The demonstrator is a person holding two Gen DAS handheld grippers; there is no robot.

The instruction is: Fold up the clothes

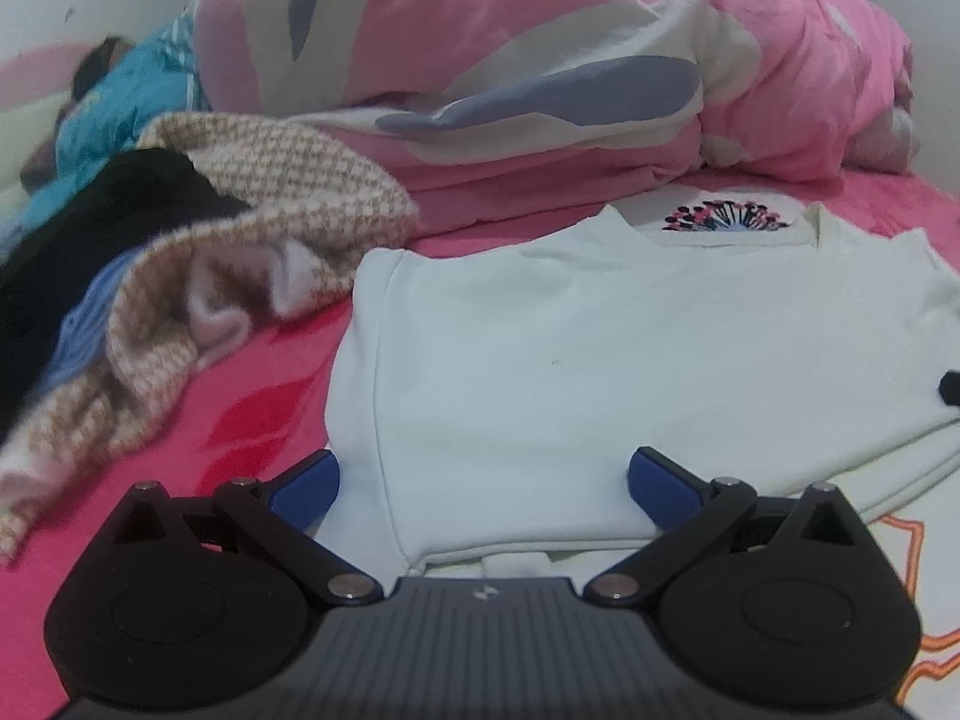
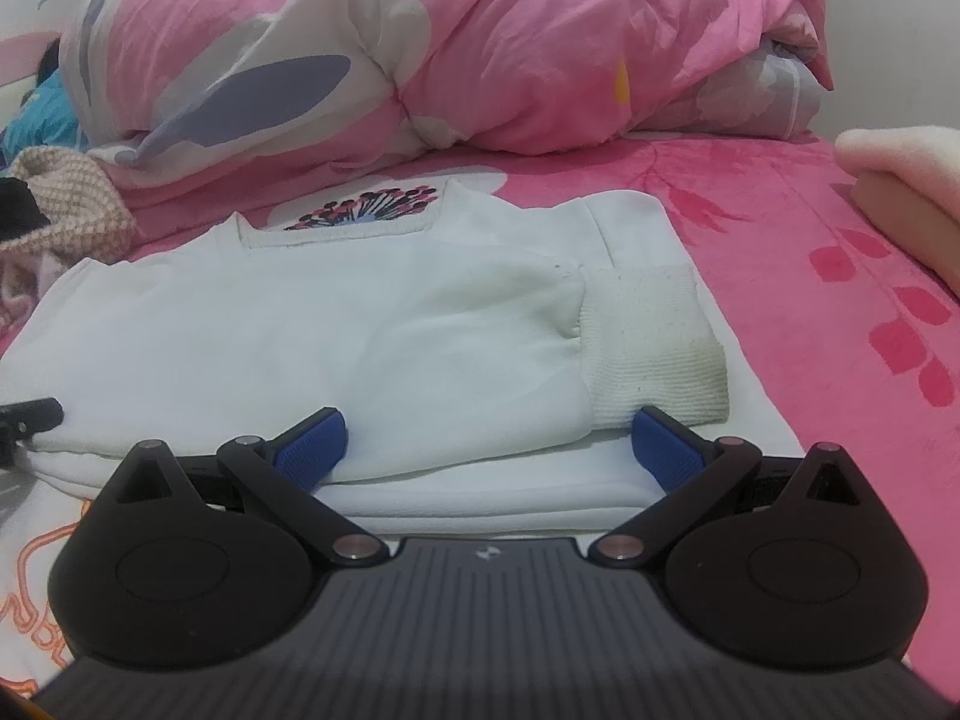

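Left wrist view: left tongs [image 1: 483, 483] spread apart just before the white sweatshirt [image 1: 600, 330] on the bed [image 1: 240, 420]. Right tongs [image 2: 486, 444] gape too, perhaps touching its folded sleeve [image 2: 510, 360].

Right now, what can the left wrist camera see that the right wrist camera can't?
Only the left wrist view shows the whole heap of brown-and-white checked cloth with black clothing, plus the open left gripper.

Only the right wrist view shows the sweatshirt's ribbed cuff, a folded pale peach blanket, and the open right gripper.

Both show the white sweatshirt on the pink bedsheet and the pink flowered quilt.
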